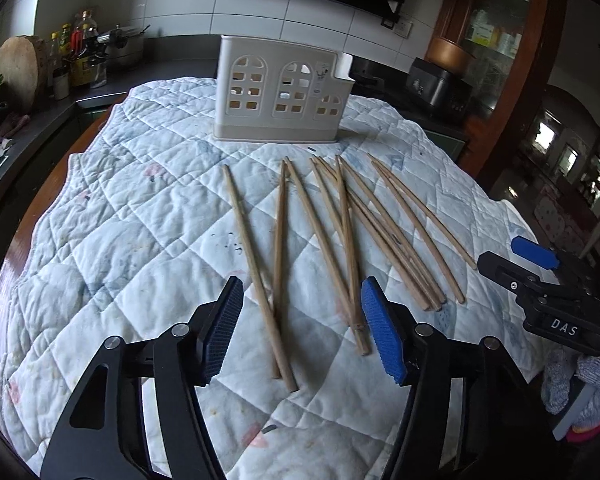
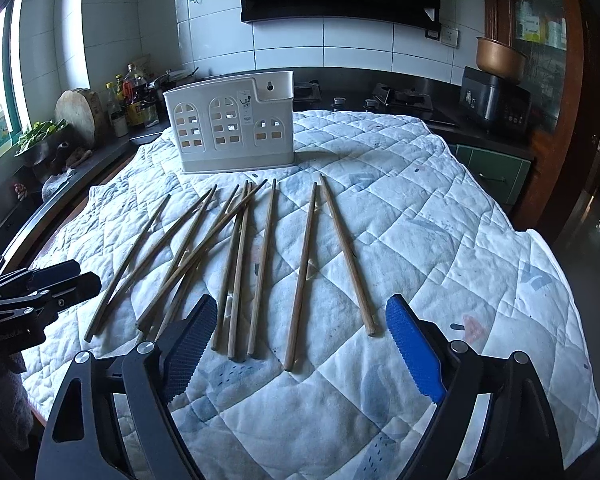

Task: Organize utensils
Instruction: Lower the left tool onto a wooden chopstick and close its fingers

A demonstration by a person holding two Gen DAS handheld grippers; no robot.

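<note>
Quilted white cloth [image 1: 140, 240] covers the counter and carries everything else.

White plastic utensil holder [image 1: 278, 92] with arched window cut-outs stands upright at 12 o'clock on the cloth in both wrist views, just beyond the far tips of the chopsticks. A small label sits on its front; the print is too small to read.

Wooden chopsticks [image 1: 342, 236] lie loose on the cloth in a rough fan between the holder and the two tools, about ten, several crossing one another near the middle of the spread. None is in the holder.

Left tongs [image 1: 300, 330]: jaws partly apart, blue ribbed pads facing each other. Near ends of three or four chopsticks lie between the pads in the left wrist view. Pads not pressing on them; whether they touch the cloth cannot be told.

Right tongs [image 2: 300, 348]: jaws wide apart, straddling the near ends of about five chopsticks at 6 o'clock in the right wrist view. No grip seen.

Writing: "DAS" in white letters on the black body of the right tool, at 3 o'clock in the left wrist view.
</note>
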